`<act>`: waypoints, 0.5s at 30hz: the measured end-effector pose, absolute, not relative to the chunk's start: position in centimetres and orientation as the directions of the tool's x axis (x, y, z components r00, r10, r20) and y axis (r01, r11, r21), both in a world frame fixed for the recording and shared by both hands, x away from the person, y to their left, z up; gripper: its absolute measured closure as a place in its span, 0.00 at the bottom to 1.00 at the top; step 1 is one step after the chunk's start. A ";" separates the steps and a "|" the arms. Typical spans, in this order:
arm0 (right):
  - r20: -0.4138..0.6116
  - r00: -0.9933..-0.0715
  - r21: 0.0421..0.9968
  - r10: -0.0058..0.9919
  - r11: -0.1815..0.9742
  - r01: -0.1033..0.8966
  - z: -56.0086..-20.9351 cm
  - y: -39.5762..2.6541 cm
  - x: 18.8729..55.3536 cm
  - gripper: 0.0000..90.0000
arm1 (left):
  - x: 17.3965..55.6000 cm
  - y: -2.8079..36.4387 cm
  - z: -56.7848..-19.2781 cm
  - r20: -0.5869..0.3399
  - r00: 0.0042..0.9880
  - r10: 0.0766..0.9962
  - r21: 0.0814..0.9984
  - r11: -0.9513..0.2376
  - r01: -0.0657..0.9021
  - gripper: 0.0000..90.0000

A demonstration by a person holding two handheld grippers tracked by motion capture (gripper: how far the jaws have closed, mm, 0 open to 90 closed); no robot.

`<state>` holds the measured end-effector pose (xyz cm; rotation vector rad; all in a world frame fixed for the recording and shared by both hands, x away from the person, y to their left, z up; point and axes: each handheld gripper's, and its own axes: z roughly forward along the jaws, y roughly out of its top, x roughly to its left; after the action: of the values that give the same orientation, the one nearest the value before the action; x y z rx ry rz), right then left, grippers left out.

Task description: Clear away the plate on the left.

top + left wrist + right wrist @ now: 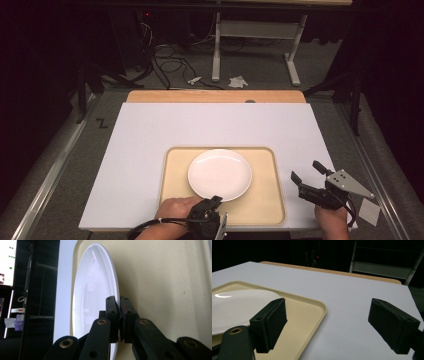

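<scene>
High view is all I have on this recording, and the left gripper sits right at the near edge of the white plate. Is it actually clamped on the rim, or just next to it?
Observer: Clamped. In the left gripper view the left gripper has its jaws closed on the rim of the white plate, one pad on each face.
Operator: Is the plate still flat on the tray?
Observer: I can't tell; that camera is rolled on its side, with the beige tray behind the plate.
Operator: And the right gripper?
Observer: The right gripper has its jaws wide apart with nothing between them, over the white table top just off the tray's corner.
</scene>
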<state>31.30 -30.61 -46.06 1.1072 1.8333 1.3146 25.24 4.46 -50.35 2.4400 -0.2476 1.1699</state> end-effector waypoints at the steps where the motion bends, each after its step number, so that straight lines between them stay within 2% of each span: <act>1: -0.012 -0.458 0.950 0.889 0.154 0.274 -46.1 -30.6 31.3 0.18 | 25.2 4.4 -50.4 0.777 0.630 0.022 0.295 -0.895 -0.333 0.97; 15: -0.012 -0.457 0.950 0.889 0.154 0.273 -46.1 -30.6 31.3 0.18 | 25.3 4.3 -50.9 0.736 0.677 0.020 0.324 -0.888 -0.326 0.93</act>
<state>31.31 -30.61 -46.07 1.1067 1.8320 1.3150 25.34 4.34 -50.88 2.4580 -0.2384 1.0858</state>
